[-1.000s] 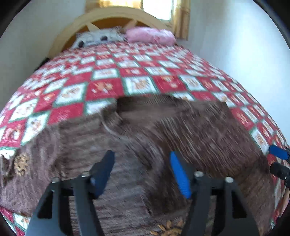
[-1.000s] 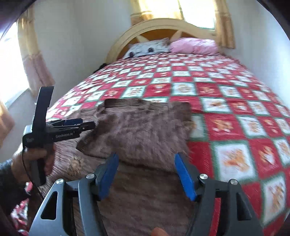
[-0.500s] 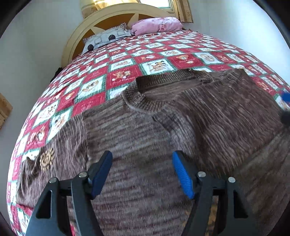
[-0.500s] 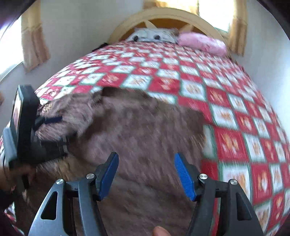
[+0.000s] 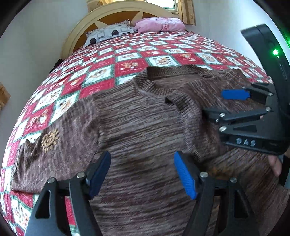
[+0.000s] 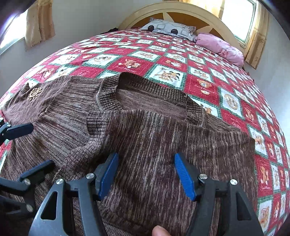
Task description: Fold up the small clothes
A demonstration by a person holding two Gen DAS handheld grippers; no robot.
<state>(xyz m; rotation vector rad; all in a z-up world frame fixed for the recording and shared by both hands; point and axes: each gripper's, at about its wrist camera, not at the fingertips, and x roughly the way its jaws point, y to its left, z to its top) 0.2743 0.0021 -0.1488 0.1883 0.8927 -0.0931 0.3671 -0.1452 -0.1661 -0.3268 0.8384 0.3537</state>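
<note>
A brown knitted sweater (image 5: 137, 127) lies on the bed, neck hole toward the headboard; it also shows in the right wrist view (image 6: 154, 134). Its right sleeve is folded over the chest, cuff (image 6: 96, 123) near the collar (image 6: 150, 94). Its left sleeve lies spread out to the left, with a tan flower motif (image 5: 49, 139). My left gripper (image 5: 143, 174) is open and empty, low over the sweater's body. My right gripper (image 6: 145, 174) is open and empty over the folded sleeve; it shows in the left wrist view (image 5: 217, 103) at the right.
The bed has a red, white and green patchwork quilt (image 6: 163, 59). A grey patterned pillow (image 6: 168, 29) and a pink pillow (image 6: 221, 47) lie by the curved wooden headboard (image 5: 116, 12). Walls stand close on both sides of the bed.
Both grippers have come down closer over the sweater. The right gripper has moved in beside the left one.
</note>
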